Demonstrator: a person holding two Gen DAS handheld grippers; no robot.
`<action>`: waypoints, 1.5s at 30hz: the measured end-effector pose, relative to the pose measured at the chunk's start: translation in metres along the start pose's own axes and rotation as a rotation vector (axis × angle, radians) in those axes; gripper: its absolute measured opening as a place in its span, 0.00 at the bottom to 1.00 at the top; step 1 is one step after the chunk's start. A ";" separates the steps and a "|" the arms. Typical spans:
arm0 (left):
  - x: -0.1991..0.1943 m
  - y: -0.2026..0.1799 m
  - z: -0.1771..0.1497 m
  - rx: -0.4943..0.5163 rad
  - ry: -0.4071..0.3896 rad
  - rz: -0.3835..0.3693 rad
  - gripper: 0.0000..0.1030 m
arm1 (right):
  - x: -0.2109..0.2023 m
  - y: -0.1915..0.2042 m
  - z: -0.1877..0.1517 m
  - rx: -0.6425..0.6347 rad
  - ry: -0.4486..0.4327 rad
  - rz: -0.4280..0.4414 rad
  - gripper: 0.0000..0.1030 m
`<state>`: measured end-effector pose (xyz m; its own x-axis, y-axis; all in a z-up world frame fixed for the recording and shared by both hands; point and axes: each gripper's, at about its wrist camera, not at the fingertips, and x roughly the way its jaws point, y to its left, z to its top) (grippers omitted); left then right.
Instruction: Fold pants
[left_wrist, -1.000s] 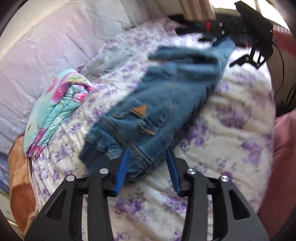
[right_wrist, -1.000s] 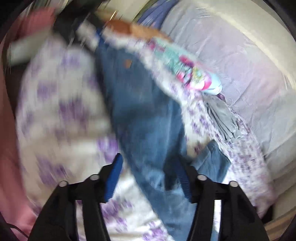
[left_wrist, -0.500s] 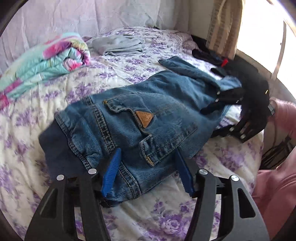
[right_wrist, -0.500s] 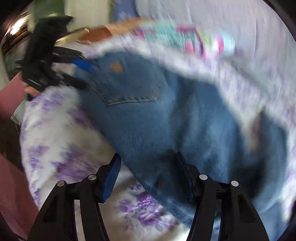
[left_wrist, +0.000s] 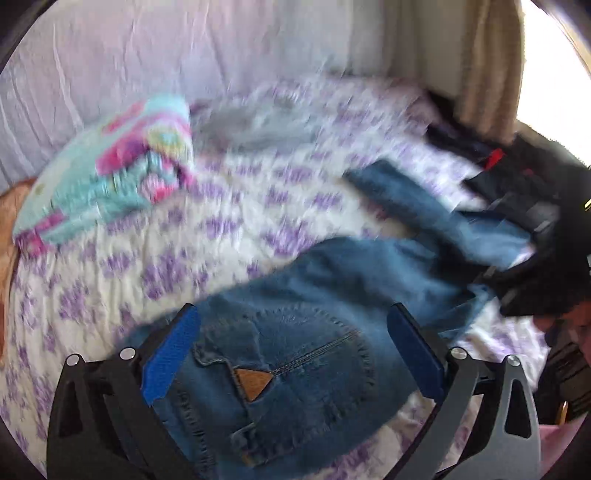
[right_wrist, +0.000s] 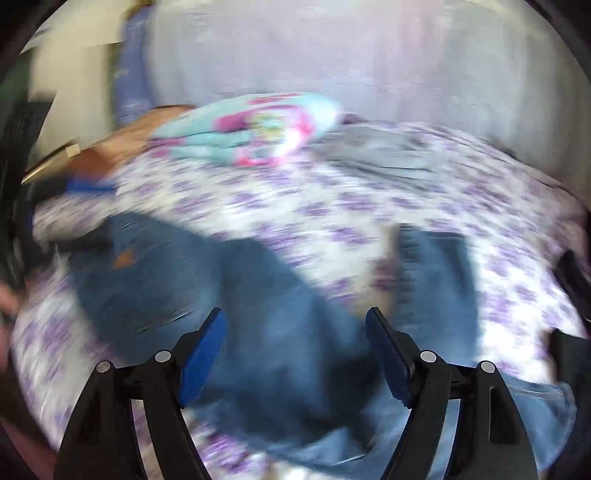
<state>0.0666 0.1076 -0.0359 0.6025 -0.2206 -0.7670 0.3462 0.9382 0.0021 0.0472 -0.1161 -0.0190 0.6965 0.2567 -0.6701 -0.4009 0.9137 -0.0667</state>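
Note:
Blue jeans (left_wrist: 295, 347) lie on the purple-flowered bedsheet (left_wrist: 177, 236), back pocket with a brown patch facing up. My left gripper (left_wrist: 291, 350) is open, its blue pads either side of the pocket area at the waist end, holding nothing. In the right wrist view the jeans (right_wrist: 258, 314) stretch left to right and are blurred. My right gripper (right_wrist: 295, 350) is open over the middle of the jeans. The right gripper also shows at the far right of the left wrist view (left_wrist: 535, 229), by the leg ends.
A folded turquoise-and-pink blanket (left_wrist: 110, 173) lies at the back left of the bed, with a grey garment (left_wrist: 258, 125) beside it. A pale wall (left_wrist: 184, 48) stands behind the bed. A curtain (left_wrist: 487, 62) and dark objects (left_wrist: 461, 140) are at the far right.
Both views are swinging and blurred. The left gripper has moved in lower over the waist and pocket, with its jaws wider. The right gripper has turned toward the wall, over the jeans' middle.

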 end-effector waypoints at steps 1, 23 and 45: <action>0.015 0.000 -0.001 -0.016 0.044 -0.005 0.96 | 0.004 -0.008 0.008 0.018 0.006 -0.049 0.79; 0.030 0.016 -0.031 -0.072 0.037 -0.113 0.96 | 0.171 -0.075 0.047 0.109 0.482 -0.394 0.33; 0.035 0.005 -0.034 -0.031 0.018 -0.045 0.96 | -0.060 -0.243 -0.191 1.114 -0.224 0.005 0.16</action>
<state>0.0654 0.1133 -0.0846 0.5737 -0.2579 -0.7774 0.3500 0.9353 -0.0520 -0.0108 -0.4142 -0.1043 0.8320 0.2098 -0.5135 0.2699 0.6556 0.7053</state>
